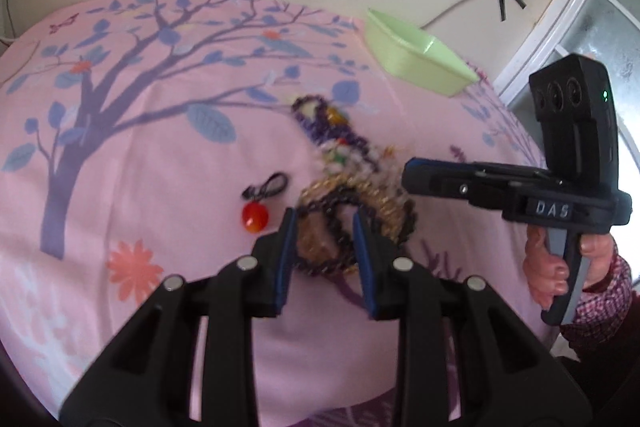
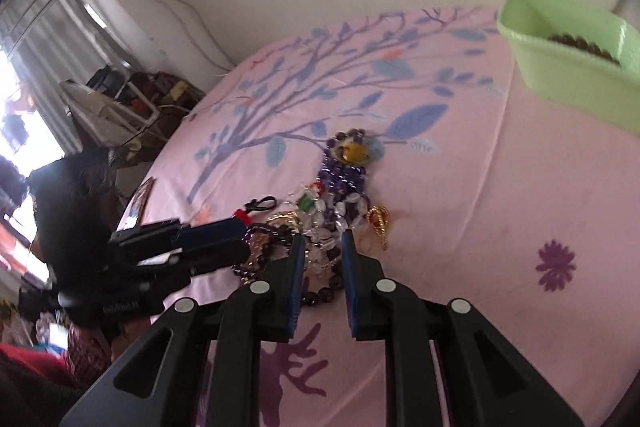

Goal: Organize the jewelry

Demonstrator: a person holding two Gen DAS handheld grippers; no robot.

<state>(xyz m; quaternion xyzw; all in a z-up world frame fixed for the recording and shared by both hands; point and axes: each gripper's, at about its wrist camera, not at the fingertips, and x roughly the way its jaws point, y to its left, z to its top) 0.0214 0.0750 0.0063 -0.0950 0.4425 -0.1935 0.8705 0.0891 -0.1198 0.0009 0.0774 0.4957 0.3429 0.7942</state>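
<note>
Right now the red bead charm [image 1: 254,218] lies alone on the left, on the pink sheet [image 1: 160,187]. Next to it, in the middle, sits the jewelry pile [image 1: 352,195]: purple beads, clear beads and gold chains, all mixed up.

The left gripper [image 1: 324,219] hangs just over the near end of the pile. Its jaws are apart and hold nothing. The right gripper [image 2: 322,237] comes in beside it over the same pile. Its jaws also look a little apart, with nothing between them.

Things could go wrong here. The strings look tangled, so a pull on one may drag others along, and they could drop off on the way. The two grippers are close together, so they may bump or block each other.

Far back on the right stands the green tub [image 1: 416,59], well apart from the pile. Some dark beads [image 2: 580,45] are already in it. The way to the tub looks free, but it is a long carry.
</note>
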